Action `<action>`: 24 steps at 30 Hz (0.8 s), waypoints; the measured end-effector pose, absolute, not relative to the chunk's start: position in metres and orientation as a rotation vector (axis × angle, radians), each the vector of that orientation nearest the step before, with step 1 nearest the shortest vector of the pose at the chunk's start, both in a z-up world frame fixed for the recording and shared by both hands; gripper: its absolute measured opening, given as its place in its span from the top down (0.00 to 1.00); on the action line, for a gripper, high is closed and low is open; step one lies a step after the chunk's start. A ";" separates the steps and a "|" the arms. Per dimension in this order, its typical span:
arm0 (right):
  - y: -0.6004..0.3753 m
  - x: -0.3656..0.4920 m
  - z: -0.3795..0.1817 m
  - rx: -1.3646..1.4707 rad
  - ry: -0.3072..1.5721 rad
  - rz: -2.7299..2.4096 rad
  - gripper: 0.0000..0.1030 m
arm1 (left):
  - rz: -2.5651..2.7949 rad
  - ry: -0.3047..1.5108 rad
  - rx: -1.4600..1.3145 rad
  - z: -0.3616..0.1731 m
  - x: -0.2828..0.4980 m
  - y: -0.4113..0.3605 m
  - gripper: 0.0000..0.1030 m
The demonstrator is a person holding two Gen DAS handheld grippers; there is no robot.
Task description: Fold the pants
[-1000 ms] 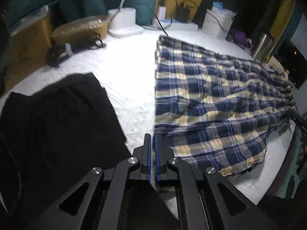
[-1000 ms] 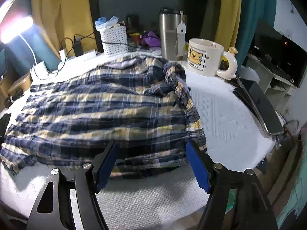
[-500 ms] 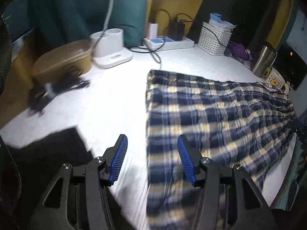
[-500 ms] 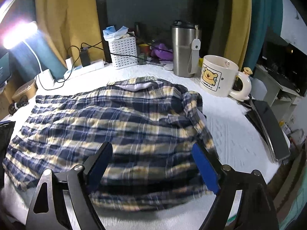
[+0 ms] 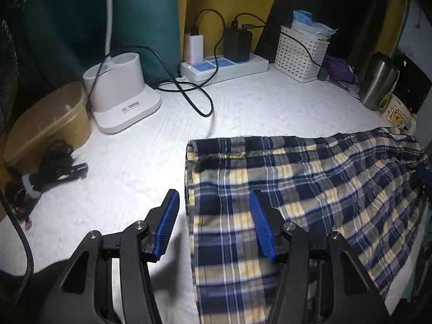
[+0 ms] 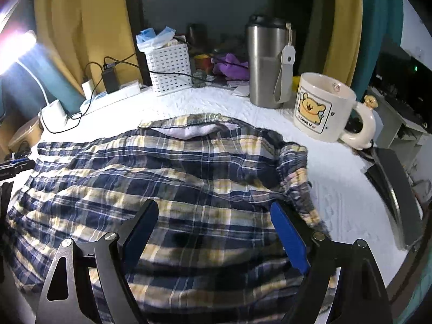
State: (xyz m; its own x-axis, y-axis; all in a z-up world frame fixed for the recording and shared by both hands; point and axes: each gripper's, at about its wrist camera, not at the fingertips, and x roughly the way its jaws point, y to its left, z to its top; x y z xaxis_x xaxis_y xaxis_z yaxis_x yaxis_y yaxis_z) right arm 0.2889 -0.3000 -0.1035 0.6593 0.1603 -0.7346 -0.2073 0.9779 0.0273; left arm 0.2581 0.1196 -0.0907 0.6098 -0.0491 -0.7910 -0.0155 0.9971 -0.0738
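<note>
— Left wrist view first: what were the tongs doing when you looked?

— The left gripper (image 5: 214, 220) stood with its blue pads apart and nothing between them, poised over the hem edge of the plaid pants (image 5: 297, 202). One pad was above the white table cover (image 5: 129, 167), the other above the cloth. I couldn't tell whether either touched.

— And the other hand?

— The right gripper (image 6: 214, 232) was spread wide too, empty, hovering over the waistband end of the plaid pants (image 6: 172, 178), where the gathered elastic bunched up toward the bear mug (image 6: 321, 110).

— So where did the pants lie?

— Flat along the table, one leg apparently stacked on the other, hems at the left, waist at the right. To me that looked like the lengthwise fold done and the crosswise fold not yet begun.

— What would the next move need?

— My guess: each gripper dropping to pinch both layers at its own end, then one end carried over the other. The bunched waistband looked awkward to catch cleanly.

— Anything in the way?

— The steel tumbler (image 6: 270, 62) and the mug stood near the waist; the power strip (image 5: 224, 67) and its black cable (image 5: 194, 100) lay beyond the hems.
</note>
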 end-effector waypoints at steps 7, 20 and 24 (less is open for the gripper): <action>-0.299 0.303 -0.112 -0.056 0.848 0.185 0.16 | -0.018 0.933 -0.036 -0.104 0.276 0.120 0.93; -0.293 0.325 -0.124 -0.085 0.897 0.182 0.16 | 0.001 0.940 -0.059 -0.102 0.284 0.130 0.98; -0.292 0.322 -0.106 -0.060 0.868 0.208 0.16 | -0.003 0.921 -0.078 -0.086 0.282 0.131 0.98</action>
